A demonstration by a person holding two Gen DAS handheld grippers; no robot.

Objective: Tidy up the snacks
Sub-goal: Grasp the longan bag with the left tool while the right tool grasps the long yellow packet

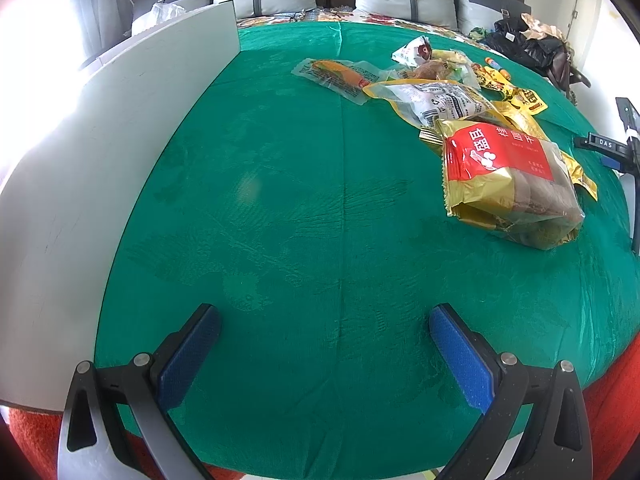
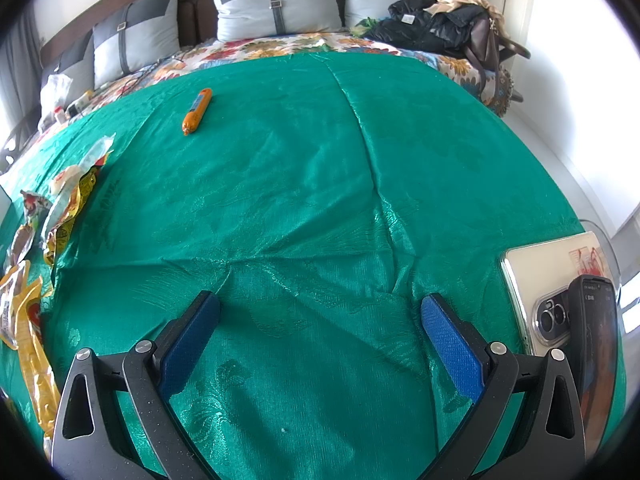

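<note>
A pile of snack packs lies on the green cloth (image 1: 280, 220) at the upper right of the left wrist view: a red and gold bag (image 1: 508, 184), a clear printed pack (image 1: 436, 102), a sausage pack (image 1: 340, 74) and yellow wrappers (image 1: 516, 96). My left gripper (image 1: 324, 320) is open and empty, well short of the pile. In the right wrist view an orange sausage stick (image 2: 197, 111) lies alone at the far left, and snack wrappers (image 2: 68, 196) run down the left edge. My right gripper (image 2: 320, 308) is open and empty over bare cloth (image 2: 320, 184).
A white board (image 1: 120, 152) stands along the left side. Two phones (image 2: 560, 300) lie at the right edge of the cloth. Pillows (image 2: 276, 4) and a heap of dark bags (image 2: 444, 28) sit at the bed's head. The other gripper's black body (image 1: 624, 148) shows at the far right.
</note>
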